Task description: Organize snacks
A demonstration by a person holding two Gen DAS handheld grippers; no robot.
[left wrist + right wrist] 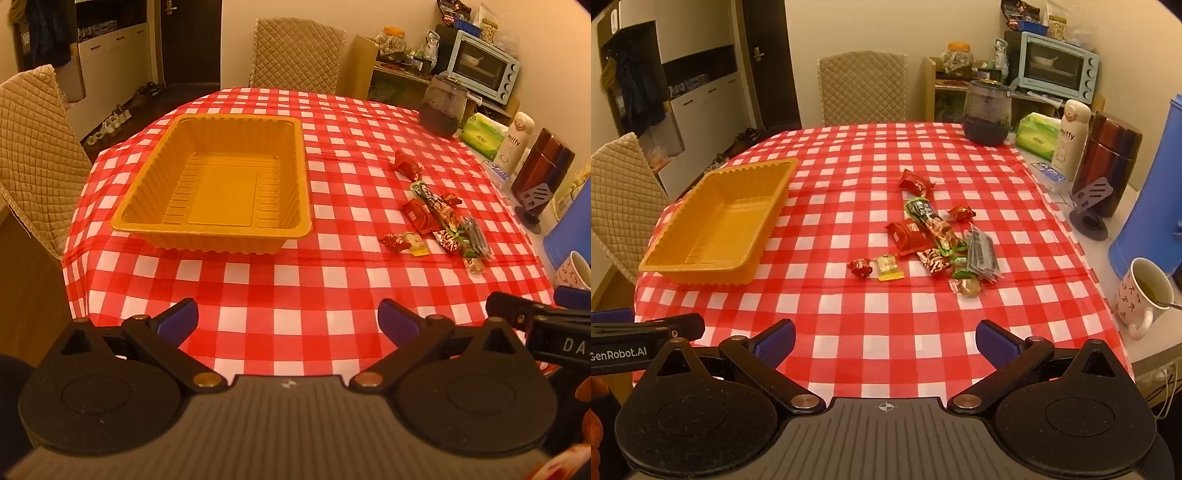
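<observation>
An empty orange plastic tray [140, 218] [701, 271] sits on the left of the red-checked table. A loose pile of wrapped snacks [938, 236] [439, 218] lies to its right: red packets, a long green bar [932, 225], a small yellow sweet [888, 267], grey sachets [982, 253]. My left gripper [288, 321] is open and empty above the near table edge, facing the tray. My right gripper [885, 341] is open and empty above the near edge, facing the snacks. Each gripper shows at the edge of the other's view.
A dark jar [986, 114], green tissue pack [1036, 134], white Miffy bottle [1069, 136], dark red flask [1108, 162], blue container [1152, 206] and a filled mug [1145, 295] stand along the right side. Quilted chairs [864, 86] [33, 155] stand at the far and left sides.
</observation>
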